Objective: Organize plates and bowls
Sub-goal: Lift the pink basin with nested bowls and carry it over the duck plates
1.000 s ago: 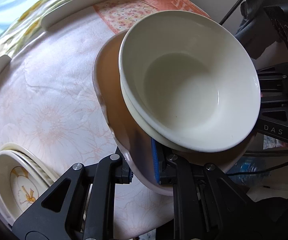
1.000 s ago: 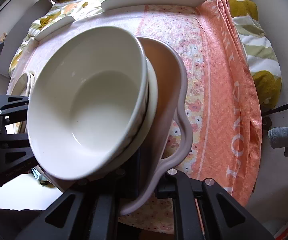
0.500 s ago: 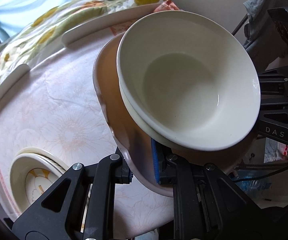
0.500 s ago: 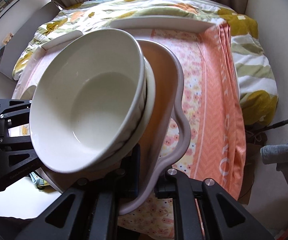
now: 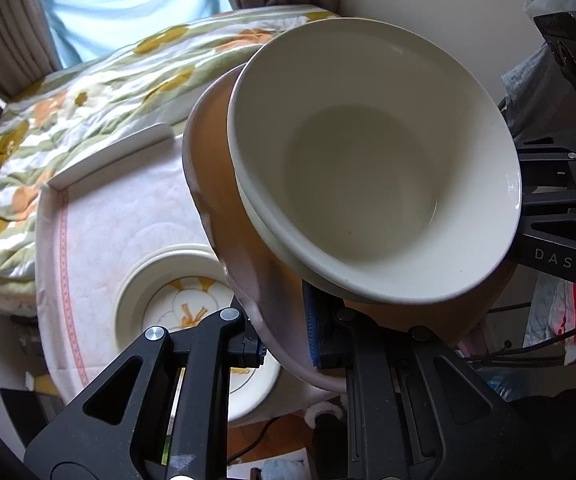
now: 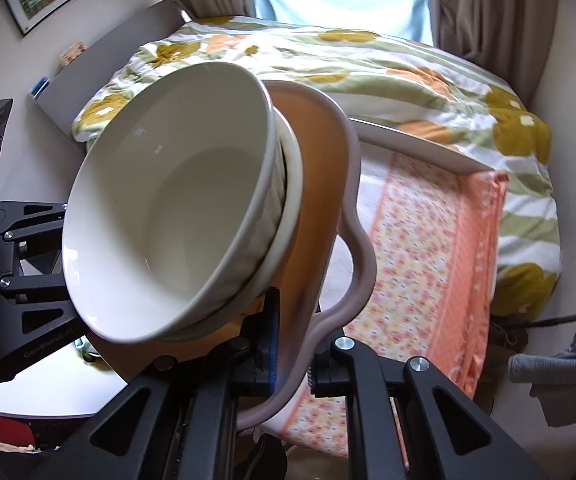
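Observation:
A pale pink wavy-rimmed plate [image 5: 223,184] carries a white bowl [image 5: 372,168] nested in a second white bowl [image 5: 275,256]. My left gripper [image 5: 283,340] is shut on the plate's near rim. My right gripper [image 6: 290,354] is shut on the opposite rim of the same plate [image 6: 320,184], with the bowl [image 6: 179,208] leaning toward it. The stack is held tilted in the air above the table. A stack of cream plates with a yellow flower pattern [image 5: 167,296] lies on the table below the left gripper.
The round table has a pale floral cloth [image 5: 127,216] on the left and an orange floral cloth [image 6: 428,248] on the right. White raised rim pieces [image 5: 111,156] edge the table. A flowered quilt [image 6: 368,60] lies behind it, below a curtained window.
Both grippers have carried the plate and bowls up and toward the left. The flower-patterned plates now sit right under the left gripper. The window and quilt have come into view.

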A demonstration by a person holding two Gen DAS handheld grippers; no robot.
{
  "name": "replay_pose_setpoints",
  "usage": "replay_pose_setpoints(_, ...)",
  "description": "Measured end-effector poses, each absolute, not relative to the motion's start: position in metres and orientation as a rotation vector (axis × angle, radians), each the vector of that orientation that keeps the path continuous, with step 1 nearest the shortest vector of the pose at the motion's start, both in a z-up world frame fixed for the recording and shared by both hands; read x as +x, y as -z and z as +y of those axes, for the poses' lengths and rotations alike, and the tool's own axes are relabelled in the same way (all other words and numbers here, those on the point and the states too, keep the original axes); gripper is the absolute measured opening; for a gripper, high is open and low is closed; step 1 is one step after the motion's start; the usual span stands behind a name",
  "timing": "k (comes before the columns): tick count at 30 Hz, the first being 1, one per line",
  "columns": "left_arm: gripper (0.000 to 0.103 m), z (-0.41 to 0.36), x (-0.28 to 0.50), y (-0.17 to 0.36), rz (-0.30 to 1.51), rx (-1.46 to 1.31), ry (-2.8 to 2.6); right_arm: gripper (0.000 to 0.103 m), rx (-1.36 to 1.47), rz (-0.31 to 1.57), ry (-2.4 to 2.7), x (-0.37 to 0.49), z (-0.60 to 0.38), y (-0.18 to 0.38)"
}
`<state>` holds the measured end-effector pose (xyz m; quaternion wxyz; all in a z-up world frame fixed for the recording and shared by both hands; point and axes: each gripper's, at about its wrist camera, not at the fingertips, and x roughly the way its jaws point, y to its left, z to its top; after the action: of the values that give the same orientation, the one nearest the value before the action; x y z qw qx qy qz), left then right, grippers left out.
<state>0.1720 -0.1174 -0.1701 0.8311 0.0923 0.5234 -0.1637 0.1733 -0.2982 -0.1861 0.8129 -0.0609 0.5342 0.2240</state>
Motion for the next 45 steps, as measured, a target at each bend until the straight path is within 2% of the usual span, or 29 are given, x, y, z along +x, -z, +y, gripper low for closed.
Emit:
replay_pose_setpoints(7,0.013,-0.06,0.156,0.179,1.147,0.167,0.298,0.01,-0.139,1.16,-0.529,0.166,-0.238,0.191)
replay_pose_setpoints(20,0.012,0.022,0.153,0.243,1.235,0.154,0.31,0.01,-0.065,1.246,-0.461,0.153,-0.147,0.251)
replay_pose_setpoints(33,0.011,0.035,0.161,0.282,1.241,0.131,0.328,0.01,-0.023,1.248,-0.38,0.155,-0.133,0.286)
replay_pose_setpoints(45,0.011,0.031,0.156,0.284,1.173,0.155,0.275,0.01,0.001,1.214,-0.347,0.148,-0.138,0.291)
